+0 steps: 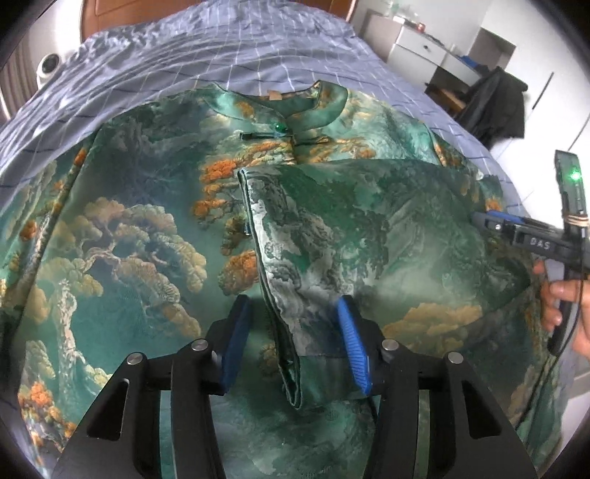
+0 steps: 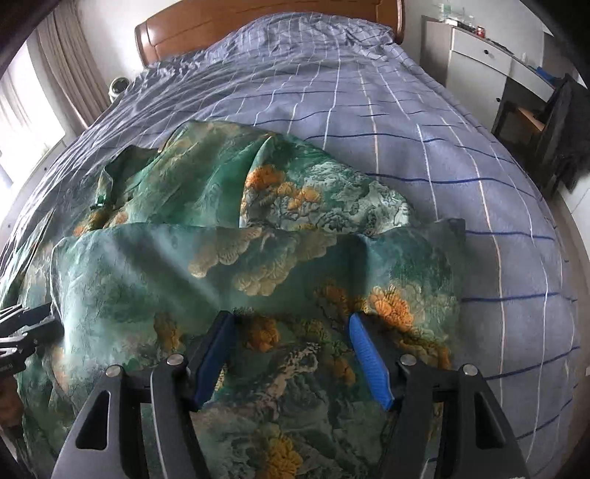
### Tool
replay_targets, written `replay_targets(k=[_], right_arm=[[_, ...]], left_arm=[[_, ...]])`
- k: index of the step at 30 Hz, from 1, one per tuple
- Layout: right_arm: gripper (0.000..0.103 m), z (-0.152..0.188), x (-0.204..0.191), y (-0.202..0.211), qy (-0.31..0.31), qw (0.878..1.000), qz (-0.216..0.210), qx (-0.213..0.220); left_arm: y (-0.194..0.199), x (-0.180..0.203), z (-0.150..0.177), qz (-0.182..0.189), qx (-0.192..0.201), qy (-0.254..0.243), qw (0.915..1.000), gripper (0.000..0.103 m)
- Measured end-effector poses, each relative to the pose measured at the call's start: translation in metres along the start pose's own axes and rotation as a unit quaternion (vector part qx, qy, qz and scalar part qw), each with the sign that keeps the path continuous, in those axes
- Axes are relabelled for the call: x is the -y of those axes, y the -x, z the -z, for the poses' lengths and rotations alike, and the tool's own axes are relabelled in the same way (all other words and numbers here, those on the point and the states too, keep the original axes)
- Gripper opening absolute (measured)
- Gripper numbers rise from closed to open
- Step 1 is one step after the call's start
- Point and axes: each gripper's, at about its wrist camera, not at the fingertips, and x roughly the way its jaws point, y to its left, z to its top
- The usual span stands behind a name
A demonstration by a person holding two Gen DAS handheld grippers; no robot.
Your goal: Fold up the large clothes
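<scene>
While the green brocade garment [image 1: 155,235] lies spread over the bed [image 1: 155,62], the left hand-held gripper [image 1: 291,342] hovers just above it, jaws spread apart and holding nothing. Ahead and to its left sits a small white round device [image 1: 49,66] past the bed's edge. Straight ahead lies the collar [image 1: 306,107] with its green button [image 1: 281,128]. Between the blue pads runs the edge of a folded-over panel [image 1: 350,228], which covers the garment's right half. Further right, the right hand-held gripper [image 1: 483,219] reaches over that panel, a hand [image 1: 560,298] on its grip; beyond stand white drawers [image 1: 424,48] and a dark coat [image 1: 494,107].

From the right wrist view, the right hand-held gripper [image 2: 291,339] is likewise released, rumpled cloth beneath it, bare checked bedding to its right, a wooden headboard [image 2: 258,22] far ahead.
</scene>
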Motion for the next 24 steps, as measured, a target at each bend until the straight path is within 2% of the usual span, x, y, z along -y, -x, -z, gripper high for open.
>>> replay_targets(k=[4,9,14,19,21,24], right_arm=[[0.066,0.013,-0.011,0.027,0.019,0.999,0.019,0.018],[0.066,0.038,-0.021,0.07,0.051,0.998,0.007,0.03],[0.067,0.058,-0.02,0.048,0.051,0.998,0.019,-0.011],[0.067,0.063,-0.028,0.03,0.065,0.996,0.051,-0.013],[0.067,0.064,-0.029,0.034,0.063,0.997,0.053,-0.008],[0.068,0.067,-0.029,0.055,0.058,0.997,0.054,0.014]], left_arm=[[0.001,0.001,-0.001,-0.006,0.006,-0.009,0.9999,0.05],[0.0,0.006,0.0,-0.016,0.012,-0.019,0.9996,0.051],[0.001,0.006,0.002,-0.015,0.013,-0.005,0.9998,0.055],[0.017,0.006,0.011,-0.026,0.021,0.001,0.9994,0.071],[0.033,0.009,0.019,-0.037,0.032,-0.003,0.9988,0.082],[0.061,0.012,0.04,-0.046,0.053,-0.011,0.9975,0.09]])
